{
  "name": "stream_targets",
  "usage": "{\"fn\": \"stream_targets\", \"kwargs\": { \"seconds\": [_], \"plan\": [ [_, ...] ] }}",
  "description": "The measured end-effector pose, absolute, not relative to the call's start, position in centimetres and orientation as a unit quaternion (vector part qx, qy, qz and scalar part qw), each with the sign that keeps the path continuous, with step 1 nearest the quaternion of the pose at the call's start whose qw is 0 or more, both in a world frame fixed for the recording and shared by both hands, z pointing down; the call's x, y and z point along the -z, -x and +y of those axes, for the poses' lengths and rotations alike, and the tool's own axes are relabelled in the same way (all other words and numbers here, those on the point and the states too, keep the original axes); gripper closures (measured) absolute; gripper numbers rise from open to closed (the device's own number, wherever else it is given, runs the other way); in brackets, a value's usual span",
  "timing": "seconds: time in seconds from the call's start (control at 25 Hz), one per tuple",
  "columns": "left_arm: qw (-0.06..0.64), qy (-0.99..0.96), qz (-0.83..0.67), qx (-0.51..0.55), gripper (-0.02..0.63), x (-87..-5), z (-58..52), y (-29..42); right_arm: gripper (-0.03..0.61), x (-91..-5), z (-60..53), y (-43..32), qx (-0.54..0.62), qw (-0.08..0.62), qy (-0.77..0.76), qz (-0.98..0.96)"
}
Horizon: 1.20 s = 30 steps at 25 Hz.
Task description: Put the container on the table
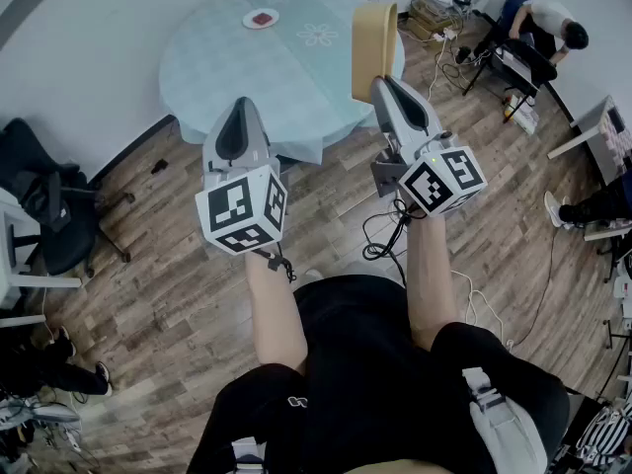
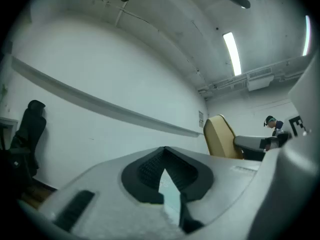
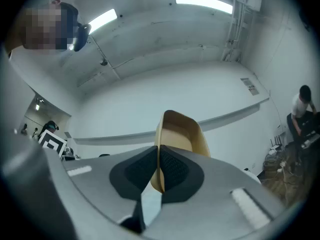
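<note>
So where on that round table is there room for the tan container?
Nearly all of the table is bare: the wide middle and the near edge, between the plate at the far rim and the container held by the right gripper. Nowhere is crowded; only the plate's spot is taken.

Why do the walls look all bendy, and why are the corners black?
Left gripper view: the wide-angle lens bends the wall rail and darkens the corners; the ceiling lamp glares white. Right gripper view: same bending, yet the container looks sharp in the right hand-held gripper. Head view: even light, no hard shadows on the table.
</note>
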<state>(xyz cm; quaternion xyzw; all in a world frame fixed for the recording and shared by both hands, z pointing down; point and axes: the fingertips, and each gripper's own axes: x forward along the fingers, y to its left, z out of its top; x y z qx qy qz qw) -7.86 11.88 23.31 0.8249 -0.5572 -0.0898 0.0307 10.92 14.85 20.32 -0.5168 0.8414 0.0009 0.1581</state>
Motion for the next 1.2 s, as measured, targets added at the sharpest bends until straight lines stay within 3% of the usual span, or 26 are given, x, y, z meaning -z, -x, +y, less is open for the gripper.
{"fn": "stream_targets", "kwargs": {
  "seconds": [0.76,1.2],
  "plan": [
    [0.06,-0.807,-0.574,0.122,0.617,-24.3,9.9,10.6,0.549,-20.5,13.1,-11.5,0.013,0.155,0.532,0.833],
    [0.045,-0.799,-0.589,0.111,0.617,-24.4,3.1,10.4,0.549,-20.9,5.4,-13.5,0.024,0.181,0.525,0.831]
  ]
}}
